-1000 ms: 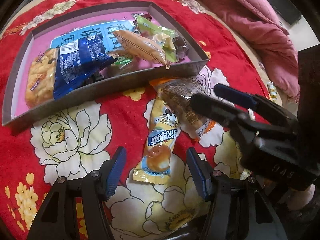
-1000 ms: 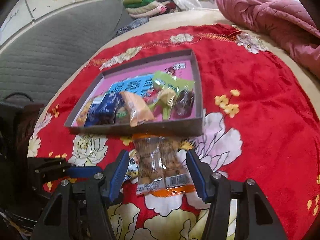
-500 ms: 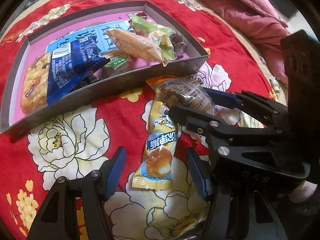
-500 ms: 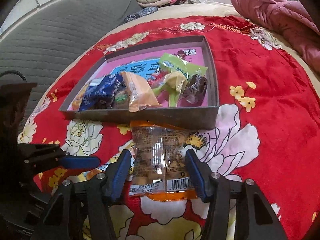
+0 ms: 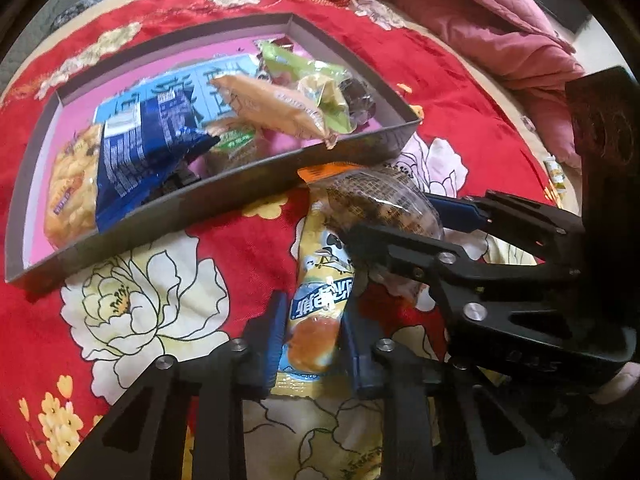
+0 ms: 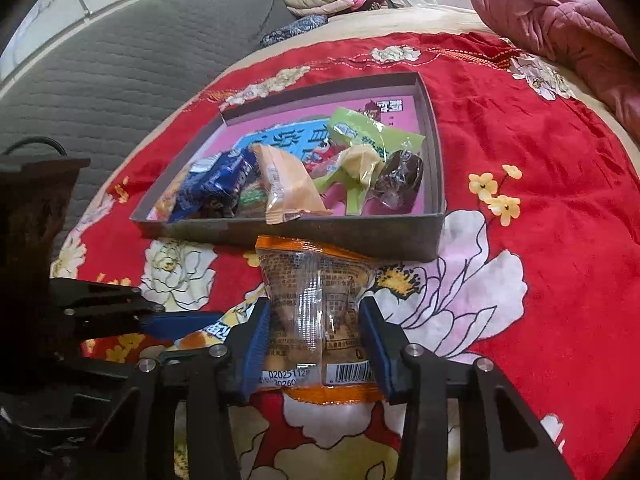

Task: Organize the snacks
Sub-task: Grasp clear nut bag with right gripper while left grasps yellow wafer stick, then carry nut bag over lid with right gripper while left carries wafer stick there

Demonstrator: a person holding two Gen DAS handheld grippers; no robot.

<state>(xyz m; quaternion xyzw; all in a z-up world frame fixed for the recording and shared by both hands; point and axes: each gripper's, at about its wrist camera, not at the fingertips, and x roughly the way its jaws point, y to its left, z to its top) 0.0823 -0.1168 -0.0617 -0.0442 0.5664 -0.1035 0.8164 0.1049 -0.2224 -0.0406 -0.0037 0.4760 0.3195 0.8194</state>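
On a bed spread with a red floral blanket (image 6: 560, 220), my left gripper (image 5: 310, 330) has its jaws clamped on a yellow cake packet (image 5: 316, 312), while my right gripper (image 6: 316, 344) is closing its jaws around a clear-wrapped pastry pack (image 6: 316, 300), pads at its sides. Both lie just before the full snack box (image 6: 320, 236). The yellow packet's end runs under the pastry pack; lifting either could drag the other, and the slick film could slip.

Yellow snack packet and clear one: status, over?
Left gripper shut on yellow snack packet. Right gripper closing around clear orange-edged packet. Grey cardboard tray ahead, nothing blocking.
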